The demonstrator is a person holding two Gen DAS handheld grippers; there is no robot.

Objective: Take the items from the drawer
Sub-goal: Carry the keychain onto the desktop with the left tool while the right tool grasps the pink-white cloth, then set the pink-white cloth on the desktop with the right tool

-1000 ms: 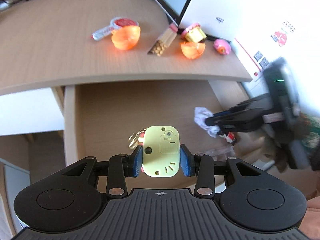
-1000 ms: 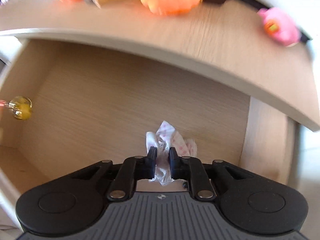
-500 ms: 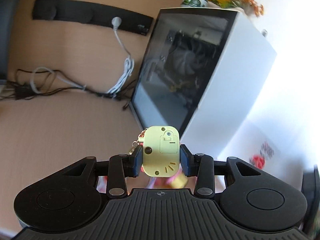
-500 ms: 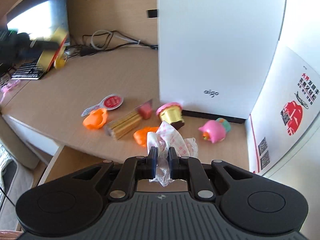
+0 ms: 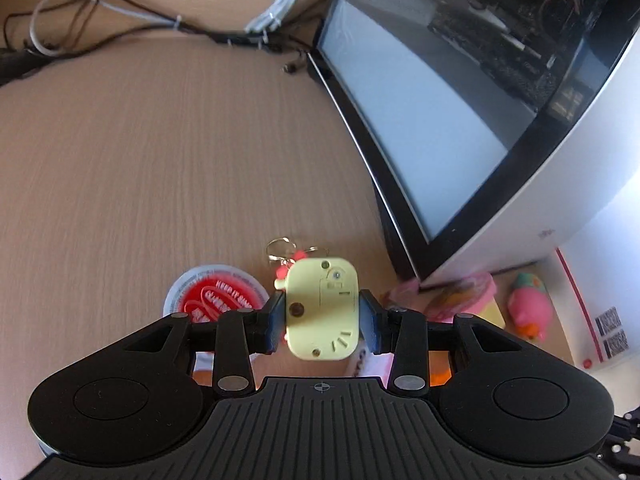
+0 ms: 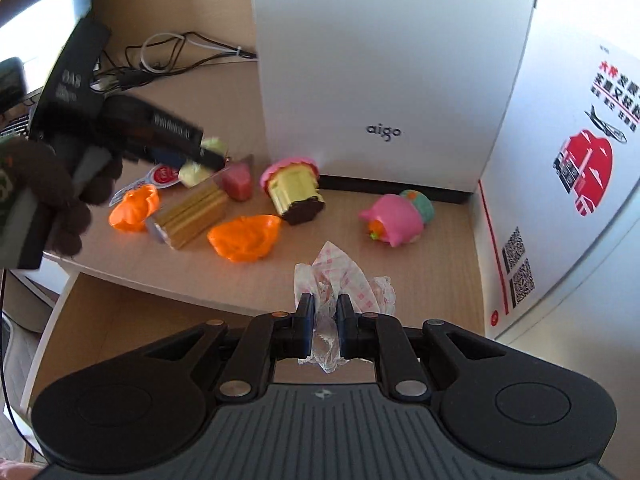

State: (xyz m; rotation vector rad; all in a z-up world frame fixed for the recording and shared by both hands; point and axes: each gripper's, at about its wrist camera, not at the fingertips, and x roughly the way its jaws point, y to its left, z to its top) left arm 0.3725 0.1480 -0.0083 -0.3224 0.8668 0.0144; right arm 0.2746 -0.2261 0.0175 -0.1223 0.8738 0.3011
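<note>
We hold: left gripper (image 5: pixel 322 314) clamps yellow keychain toy (image 5: pixel 322 308); right gripper (image 6: pixel 323 316) pinches crinkly wrapper (image 6: pixel 340 280). Risk: thin wrapper slips; toy lands on red lid (image 5: pixel 216 300).

On the desk (image 6: pixel 440 240), the computer case (image 6: pixel 380 60) stands at the back. Before it lie the cupcake toy (image 6: pixel 294 190), the pig toy (image 6: pixel 394 220) to its right, and the stick bundle (image 6: pixel 192 214) to its left between two shell halves (image 6: pixel 134 208). A printed board (image 6: pixel 568 160) closes the right side. Cables (image 5: pixel 120 20) run behind. The open drawer (image 6: pixel 120 316) sits below the front edge.
</note>
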